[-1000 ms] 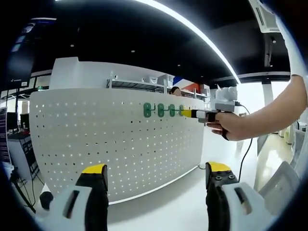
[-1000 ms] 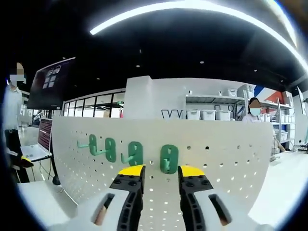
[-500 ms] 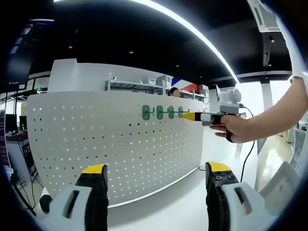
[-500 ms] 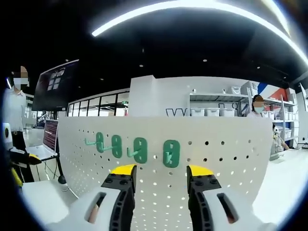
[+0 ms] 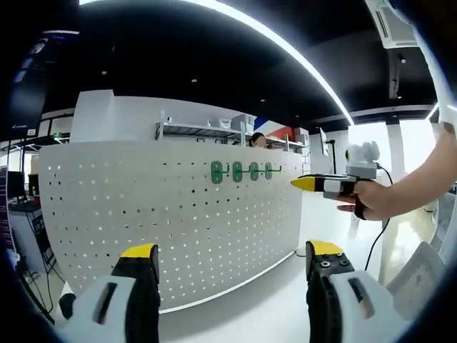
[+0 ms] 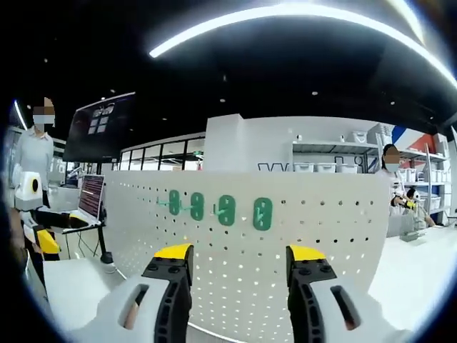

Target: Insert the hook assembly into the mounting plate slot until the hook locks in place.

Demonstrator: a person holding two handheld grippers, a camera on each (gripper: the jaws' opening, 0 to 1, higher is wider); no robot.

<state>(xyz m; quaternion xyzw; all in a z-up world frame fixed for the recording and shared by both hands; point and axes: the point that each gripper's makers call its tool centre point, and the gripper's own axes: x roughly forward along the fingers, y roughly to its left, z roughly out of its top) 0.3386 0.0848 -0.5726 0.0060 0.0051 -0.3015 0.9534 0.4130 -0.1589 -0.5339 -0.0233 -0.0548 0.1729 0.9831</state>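
A curved white pegboard mounting plate (image 5: pixel 178 214) stands upright on the table. Several green hook assemblies (image 5: pixel 243 171) hang in a row near its top edge. In the right gripper view the same hooks (image 6: pixel 227 210) sit straight ahead, the rightmost hook (image 6: pixel 263 214) just above and beyond my jaws. My right gripper (image 6: pixel 240 259) is open and holds nothing, a short way back from the board. It also shows in the left gripper view, where a hand (image 5: pixel 375 200) holds my right gripper (image 5: pixel 298 184) to the right of the hooks. My left gripper (image 5: pixel 232 259) is open and empty, low in front of the board.
The white table (image 5: pixel 271 300) runs under the board. A laptop (image 6: pixel 91 207) and a standing person (image 6: pixel 32 153) are at the left of the right gripper view. Shelves with bins (image 6: pixel 321 161) and another person (image 6: pixel 391 171) lie behind the board.
My right gripper has opened wider and drawn back from the rightmost green hook, which stays on the board. The left gripper has hardly moved.
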